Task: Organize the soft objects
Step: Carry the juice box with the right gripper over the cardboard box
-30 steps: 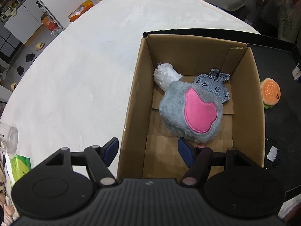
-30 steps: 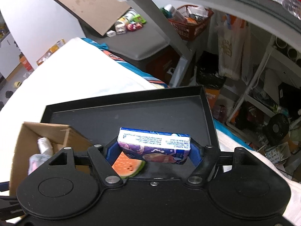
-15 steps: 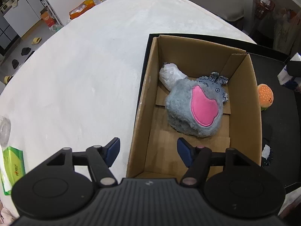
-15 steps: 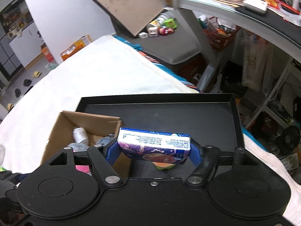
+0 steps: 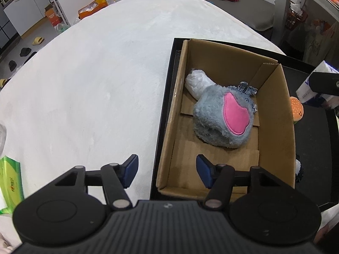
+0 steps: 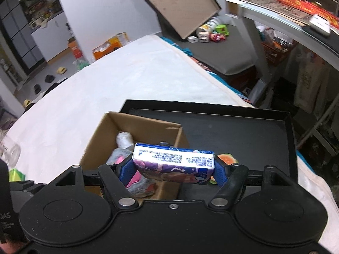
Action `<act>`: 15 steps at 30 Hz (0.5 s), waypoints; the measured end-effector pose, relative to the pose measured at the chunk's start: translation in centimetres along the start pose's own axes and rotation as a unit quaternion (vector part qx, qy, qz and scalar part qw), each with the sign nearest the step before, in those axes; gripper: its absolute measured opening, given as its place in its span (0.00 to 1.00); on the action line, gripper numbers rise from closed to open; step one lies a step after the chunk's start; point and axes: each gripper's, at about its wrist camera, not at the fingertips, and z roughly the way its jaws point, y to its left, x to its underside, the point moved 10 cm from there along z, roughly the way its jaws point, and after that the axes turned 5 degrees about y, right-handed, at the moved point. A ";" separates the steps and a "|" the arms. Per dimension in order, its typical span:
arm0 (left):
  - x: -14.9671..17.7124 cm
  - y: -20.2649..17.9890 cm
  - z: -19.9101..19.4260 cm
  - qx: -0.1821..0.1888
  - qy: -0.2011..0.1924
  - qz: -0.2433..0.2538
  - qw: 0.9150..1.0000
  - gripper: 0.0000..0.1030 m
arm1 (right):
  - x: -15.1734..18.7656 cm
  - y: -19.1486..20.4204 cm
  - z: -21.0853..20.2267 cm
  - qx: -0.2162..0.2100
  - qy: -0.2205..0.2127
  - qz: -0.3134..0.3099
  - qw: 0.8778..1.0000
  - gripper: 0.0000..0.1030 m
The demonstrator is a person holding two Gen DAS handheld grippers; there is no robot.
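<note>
One tissue pack [image 6: 173, 163] gripped in right gripper [image 6: 170, 170] fingers; left gripper [image 5: 167, 170] open, empty. Lower fully over cardboard box [image 5: 273, 127], beside plush toy [image 5: 222, 118], before releasing.

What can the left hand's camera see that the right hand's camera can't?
Only the left wrist view shows the open left gripper, the green packet at the left edge and the burger toy's face.

Only the right wrist view shows the whole tissue pack clamped in the right gripper, plus the propped board behind.

Both show the cardboard box on the black tray, with the grey plush and the white bundle inside, and the white cloth.
</note>
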 end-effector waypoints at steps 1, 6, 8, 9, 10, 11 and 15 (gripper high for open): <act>0.1 0.1 0.0 0.002 0.000 -0.001 1.000 0.55 | 0.0 0.4 0.0 -0.005 0.000 -0.008 1.000 0.69; 0.3 0.5 0.2 0.014 0.001 -0.011 1.000 0.39 | -0.1 2.4 0.3 -0.013 0.001 -0.079 0.997 0.69; 0.4 0.6 0.3 0.017 0.002 -0.011 1.000 0.34 | 0.1 3.0 0.6 -0.013 0.004 -0.104 0.994 0.69; 0.4 0.6 0.3 0.018 0.001 -0.011 1.000 0.32 | 0.2 3.3 0.8 -0.012 0.008 -0.117 0.993 0.69; 0.4 0.6 0.3 0.020 0.000 -0.011 1.000 0.32 | 0.3 3.6 1.0 -0.011 0.010 -0.129 0.992 0.69; 0.3 0.7 0.4 0.022 -0.001 -0.011 1.000 0.32 | 0.3 3.9 1.2 -0.011 0.012 -0.140 0.990 0.69; 0.2 0.8 0.4 0.031 -0.004 -0.013 0.999 0.29 | 0.8 5.1 1.7 -0.008 0.024 -0.184 0.983 0.69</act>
